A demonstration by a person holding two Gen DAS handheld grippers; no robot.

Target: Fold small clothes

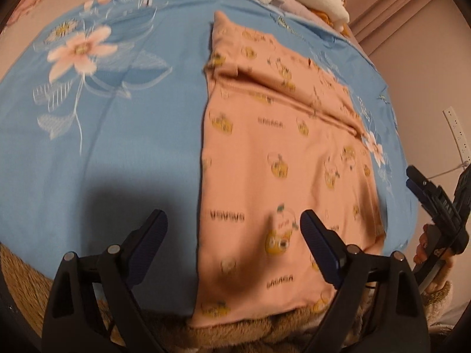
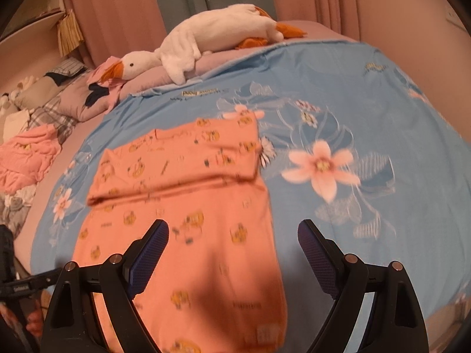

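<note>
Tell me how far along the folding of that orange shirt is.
Done: the orange shirt lies flat on the blue sheet, its far part, seemingly the sleeves, folded across in a band. In hand: nothing; the left gripper and right gripper hover open over its near end, gripping no cloth. Left: probably folding the near end up, then the crumpled pink garment beside the sheet.

Upside-down "SASASA" is printed repeatedly on the orange garment (image 1: pixel 265 153).

Blue floral bedsheet (image 2: pixel 368 94) under folded orange garment (image 2: pixel 182 206), plush goose (image 2: pixel 212 35) beyond.
</note>
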